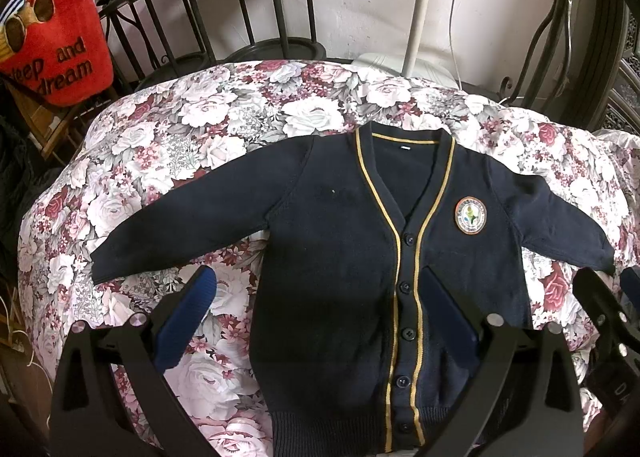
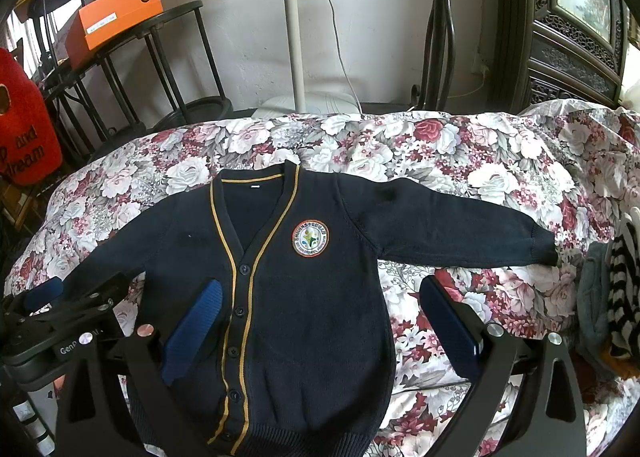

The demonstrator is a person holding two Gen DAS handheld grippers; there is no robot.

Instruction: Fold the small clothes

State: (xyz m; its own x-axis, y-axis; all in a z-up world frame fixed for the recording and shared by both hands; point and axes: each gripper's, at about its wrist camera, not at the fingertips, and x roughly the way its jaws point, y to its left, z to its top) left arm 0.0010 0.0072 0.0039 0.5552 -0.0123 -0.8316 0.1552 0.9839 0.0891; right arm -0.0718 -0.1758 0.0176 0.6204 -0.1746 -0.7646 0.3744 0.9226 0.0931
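A small navy cardigan with yellow trim, buttons and a round badge lies flat, front up, sleeves spread, on a floral cloth. It also shows in the right wrist view. My left gripper is open and empty, hovering over the cardigan's lower left half; its blue pads straddle the body. My right gripper is open and empty over the cardigan's lower right half. Each gripper shows at the edge of the other's view: the right one, the left one.
A red pillow and a black metal rack with an orange box stand at the back left. A white fan pole and a dark carved cabinet are behind. Striped and grey clothes lie at the right edge.
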